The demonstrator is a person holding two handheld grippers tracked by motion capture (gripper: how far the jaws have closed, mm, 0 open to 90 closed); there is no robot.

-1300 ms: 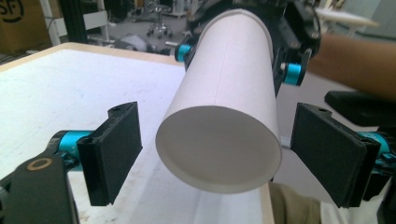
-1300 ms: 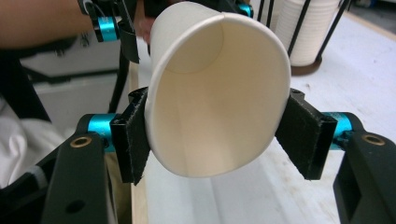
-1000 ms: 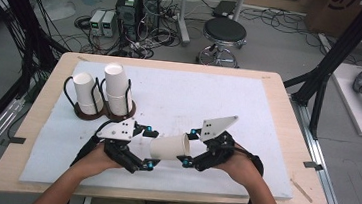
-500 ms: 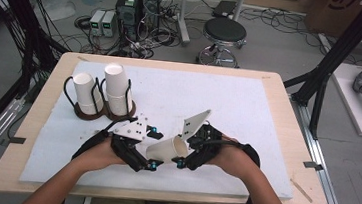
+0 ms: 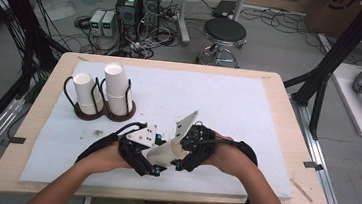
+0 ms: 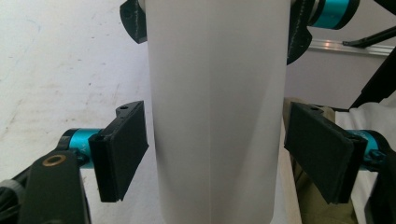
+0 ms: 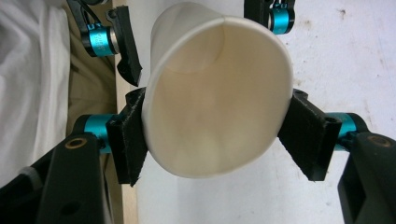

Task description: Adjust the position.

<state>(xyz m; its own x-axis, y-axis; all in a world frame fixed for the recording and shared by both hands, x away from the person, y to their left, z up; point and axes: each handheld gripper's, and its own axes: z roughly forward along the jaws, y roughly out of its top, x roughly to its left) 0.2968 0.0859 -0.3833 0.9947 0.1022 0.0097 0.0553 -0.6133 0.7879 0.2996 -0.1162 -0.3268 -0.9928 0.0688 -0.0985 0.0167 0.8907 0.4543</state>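
A white paper cup lies on its side above the mat's front part, between both grippers. My right gripper is shut on the cup near its open rim, squeezing the rim into an oval; its jaws have just been opening a little, and the pads still press. My left gripper comes from the other side. Its jaws straddle the cup's body near the base and have just been closing. The pads stand right at the walls, and the wall shows no dent.
At the back left of the white mat two dark wire holders carry upturned white cups. A thin wooden stick lies on the bare table at the right. A stool and cables are on the floor beyond.
The two hands have come closer together near the table's front. The cup's base now lies between the left gripper's jaws, which stand narrower than before.
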